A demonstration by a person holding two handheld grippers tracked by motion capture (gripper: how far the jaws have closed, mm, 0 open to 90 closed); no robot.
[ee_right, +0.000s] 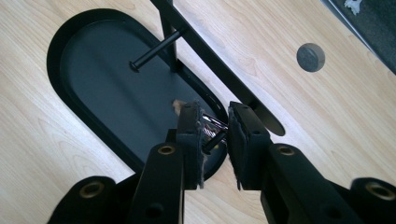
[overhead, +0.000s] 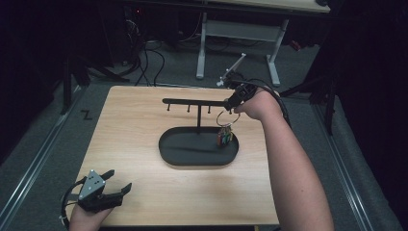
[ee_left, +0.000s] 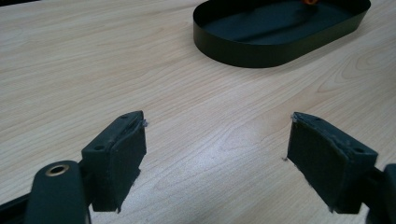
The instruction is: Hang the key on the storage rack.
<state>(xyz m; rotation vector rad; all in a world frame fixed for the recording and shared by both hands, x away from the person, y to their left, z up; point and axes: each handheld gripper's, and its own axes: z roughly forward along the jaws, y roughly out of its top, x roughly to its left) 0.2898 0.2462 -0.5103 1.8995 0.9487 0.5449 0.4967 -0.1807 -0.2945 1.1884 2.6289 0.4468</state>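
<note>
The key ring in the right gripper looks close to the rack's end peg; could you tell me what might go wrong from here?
1. The right gripper pinches only a thin part of the key ring, so the ring could slip and drop into the black tray.
2. The hanging colored tags may swing and make hooking harder.
3. Pushing against the rack's crossbar could tip or slide the stand; the open left gripper rests far away, not steadying it.

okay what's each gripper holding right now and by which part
The right gripper pinches the metal ring of a key bunch at the rack's end peg. The left gripper is open, holding nothing.
</note>
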